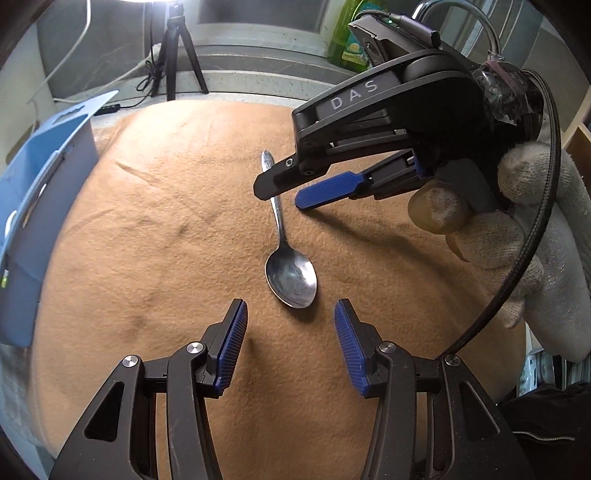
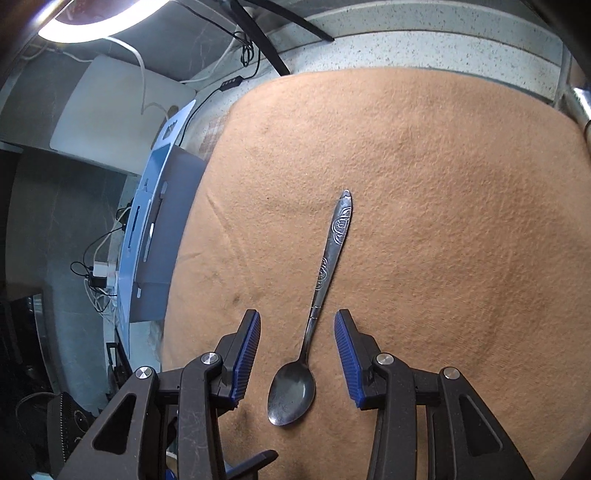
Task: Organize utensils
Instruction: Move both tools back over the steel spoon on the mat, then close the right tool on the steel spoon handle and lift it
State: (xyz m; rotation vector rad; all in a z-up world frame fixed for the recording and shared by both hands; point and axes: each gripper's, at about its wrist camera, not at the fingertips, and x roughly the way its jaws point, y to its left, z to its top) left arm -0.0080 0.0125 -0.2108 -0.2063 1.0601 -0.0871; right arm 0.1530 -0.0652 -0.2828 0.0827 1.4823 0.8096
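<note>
A steel spoon [image 1: 291, 277] [image 2: 325, 266] with a patterned handle lies on the brown cloth [image 1: 147, 240] [image 2: 443, 203], bowl facing up. In the left wrist view, my left gripper [image 1: 290, 308] stands open just short of the spoon's bowl, nothing between its blue pads. My right gripper [image 1: 282, 195] [image 2: 297, 314], held by a gloved hand [image 1: 535, 221], hovers low with its jaws astride the spoon's handle. It is open, with a gap on both sides of the handle. A blue utensil holder [image 1: 37, 221] [image 2: 151, 240] stands at the cloth's left edge.
The cloth covers a speckled stone counter [image 2: 443, 48]. A black tripod [image 1: 177, 55] and cables [image 2: 236, 81] stand at the back. A green bottle [image 1: 347, 40] and a chrome tap [image 1: 476, 22] are at the back right. A ring light [image 2: 92, 22] glows overhead.
</note>
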